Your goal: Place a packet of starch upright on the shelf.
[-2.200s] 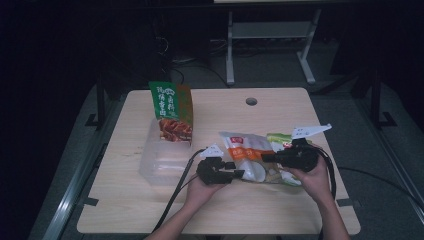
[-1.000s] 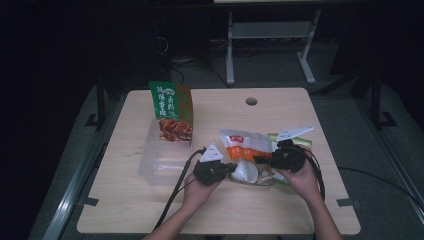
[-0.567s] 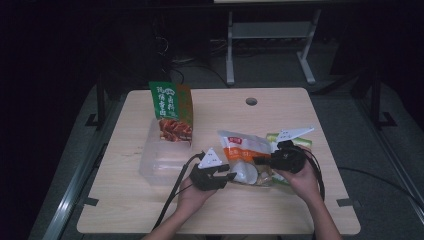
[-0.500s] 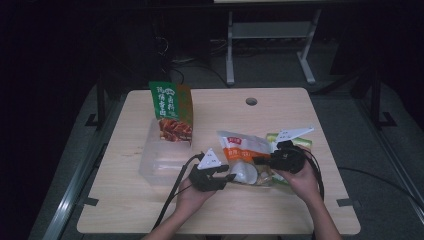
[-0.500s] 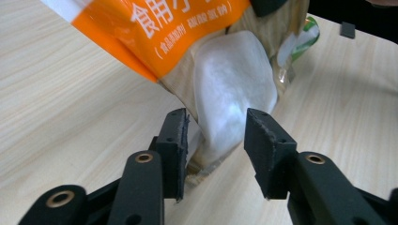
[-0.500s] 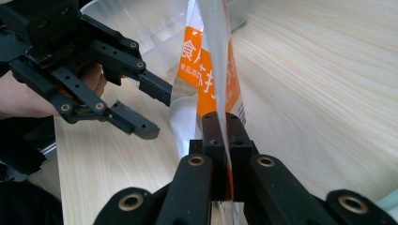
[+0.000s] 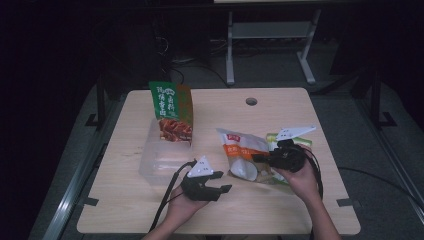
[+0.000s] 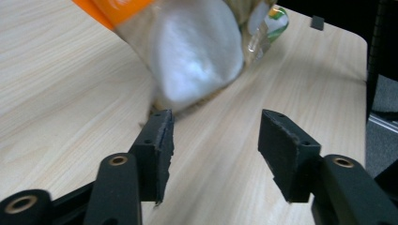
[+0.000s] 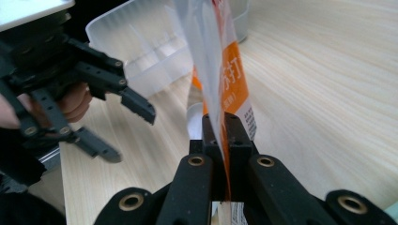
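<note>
Clamped shut, the right gripper point(image 9: 220, 123) pinches the orange-and-clear plastic snack bag's point(image 9: 231, 84) edge, lifting it off the wooden table point(image 7: 280, 210), while the left gripper point(image 8: 213, 140), jaws just opened and empty, sits near its white end.

Table point(image 7: 150, 210) layout: a box point(image 7: 162, 161) lies left of centre, with a pouch point(image 7: 172, 112) standing at its far edge. A snack bag point(image 7: 242, 152) lies right of centre, another packet point(image 7: 295, 140) just beyond it. The left gripper point(image 7: 222, 181) sits near, between box and bag; the right gripper point(image 7: 261, 157) is at the bag's right.
</note>
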### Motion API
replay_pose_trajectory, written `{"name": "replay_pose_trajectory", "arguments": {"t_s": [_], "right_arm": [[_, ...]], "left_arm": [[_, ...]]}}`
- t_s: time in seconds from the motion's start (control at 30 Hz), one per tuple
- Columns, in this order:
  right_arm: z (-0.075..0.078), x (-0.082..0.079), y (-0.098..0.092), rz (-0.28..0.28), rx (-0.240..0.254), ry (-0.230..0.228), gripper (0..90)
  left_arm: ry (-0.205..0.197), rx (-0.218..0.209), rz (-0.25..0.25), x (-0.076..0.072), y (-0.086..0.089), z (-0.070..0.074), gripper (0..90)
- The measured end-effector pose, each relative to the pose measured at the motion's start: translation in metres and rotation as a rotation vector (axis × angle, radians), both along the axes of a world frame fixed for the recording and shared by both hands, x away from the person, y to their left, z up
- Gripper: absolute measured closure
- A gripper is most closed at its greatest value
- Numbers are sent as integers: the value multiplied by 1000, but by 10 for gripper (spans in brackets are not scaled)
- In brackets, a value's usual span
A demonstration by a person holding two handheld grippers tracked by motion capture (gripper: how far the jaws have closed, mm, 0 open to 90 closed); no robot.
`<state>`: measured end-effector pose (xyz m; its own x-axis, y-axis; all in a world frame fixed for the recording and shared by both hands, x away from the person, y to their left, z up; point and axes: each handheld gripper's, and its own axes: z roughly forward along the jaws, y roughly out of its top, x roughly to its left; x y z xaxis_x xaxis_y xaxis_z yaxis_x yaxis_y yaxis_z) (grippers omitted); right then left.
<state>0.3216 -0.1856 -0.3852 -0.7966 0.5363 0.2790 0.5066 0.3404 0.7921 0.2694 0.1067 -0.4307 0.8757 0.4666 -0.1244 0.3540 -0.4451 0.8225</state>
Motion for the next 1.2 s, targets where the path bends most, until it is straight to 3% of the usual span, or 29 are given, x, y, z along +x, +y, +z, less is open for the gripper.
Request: {"name": "replay_pose_trajectory", "arguments": {"t_s": [0.23,0.47,0.57,0.8,1.2], "right_arm": [[7,3,6,-6,-3,-11,900],[10,7,16,-4,-3,-15,900],[13,9,20,0,0,-20,900],[26,13,28,5,-2,-32,900],[48,18,37,14,4,-56,900]], "left_arm": [[-17,7,-29,-10,12,2,374],[-3,16,-28,-16,25,-3,337],[-17,32,-35,-17,27,-3,322],[-20,3,-40,-20,32,-2,306],[-34,8,-47,-20,33,-2,285]]}}
